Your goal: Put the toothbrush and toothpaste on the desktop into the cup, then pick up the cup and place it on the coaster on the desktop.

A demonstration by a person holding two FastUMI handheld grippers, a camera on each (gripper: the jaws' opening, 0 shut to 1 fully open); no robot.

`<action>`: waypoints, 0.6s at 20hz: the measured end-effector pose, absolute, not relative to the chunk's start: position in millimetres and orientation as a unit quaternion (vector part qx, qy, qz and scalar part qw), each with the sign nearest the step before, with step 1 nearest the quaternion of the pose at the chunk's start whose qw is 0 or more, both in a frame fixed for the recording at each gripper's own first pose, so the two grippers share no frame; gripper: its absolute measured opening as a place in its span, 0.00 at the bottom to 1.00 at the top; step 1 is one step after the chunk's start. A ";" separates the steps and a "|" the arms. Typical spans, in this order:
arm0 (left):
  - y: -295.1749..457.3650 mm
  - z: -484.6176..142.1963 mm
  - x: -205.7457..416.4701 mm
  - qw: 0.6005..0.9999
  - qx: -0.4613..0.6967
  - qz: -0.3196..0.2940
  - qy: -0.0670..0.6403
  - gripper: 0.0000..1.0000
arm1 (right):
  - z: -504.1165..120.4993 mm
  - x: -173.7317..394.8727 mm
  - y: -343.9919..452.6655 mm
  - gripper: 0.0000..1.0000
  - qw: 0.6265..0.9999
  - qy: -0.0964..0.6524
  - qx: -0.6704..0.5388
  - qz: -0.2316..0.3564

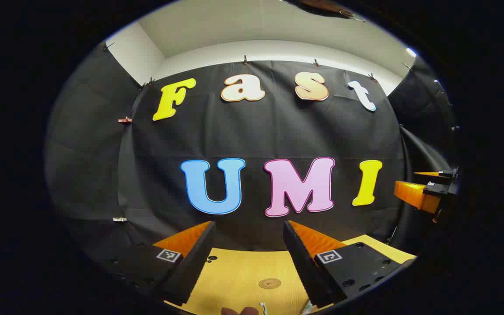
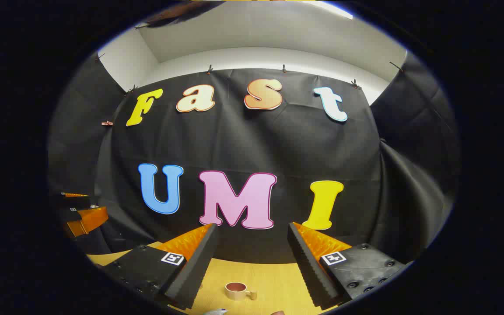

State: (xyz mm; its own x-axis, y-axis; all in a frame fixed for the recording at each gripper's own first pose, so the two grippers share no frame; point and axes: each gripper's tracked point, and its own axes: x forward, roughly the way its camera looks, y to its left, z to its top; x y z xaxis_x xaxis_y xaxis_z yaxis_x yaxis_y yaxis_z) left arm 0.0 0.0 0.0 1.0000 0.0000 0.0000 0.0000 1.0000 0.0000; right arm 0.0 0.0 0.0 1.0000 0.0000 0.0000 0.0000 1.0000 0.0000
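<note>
Wood desktop [image 1: 239, 273] below both grippers. Left gripper [image 1: 248, 227] jaws wide, nothing held; coaster [image 1: 270, 283] lies flat between its fingers. Right gripper [image 2: 252, 229] jaws wide, nothing held; cup [image 2: 237, 290] stands upright on desktop between its fingers.

Desktop [image 1: 243, 271] matt wood grain; cup [image 2: 236, 290] smooth, glossy ceramic-like.
</note>
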 end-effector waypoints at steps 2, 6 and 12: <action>1.1 -1.5 -0.9 1.000 0.002 0.000 0.002 0.97 | -4.1 0.1 2.6 0.96 1.000 0.003 0.000 0.001; 4.3 -5.8 -2.4 1.000 -0.002 0.001 0.009 0.96 | -8.6 -1.9 10.6 0.96 1.000 0.011 0.001 0.008; 8.5 -15.8 -6.3 1.000 -0.008 -0.001 0.021 0.97 | -16.4 -4.3 17.6 0.96 1.000 0.021 -0.010 0.008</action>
State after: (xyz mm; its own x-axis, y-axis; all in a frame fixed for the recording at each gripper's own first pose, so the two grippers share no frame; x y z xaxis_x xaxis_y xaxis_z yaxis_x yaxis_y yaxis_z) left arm -6.3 8.5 -15.8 0.9991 -0.0017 -0.0418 0.0010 0.9999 -0.0169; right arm -4.3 17.6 -16.4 0.9990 0.0155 -0.0417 -0.0163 0.9997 -0.0189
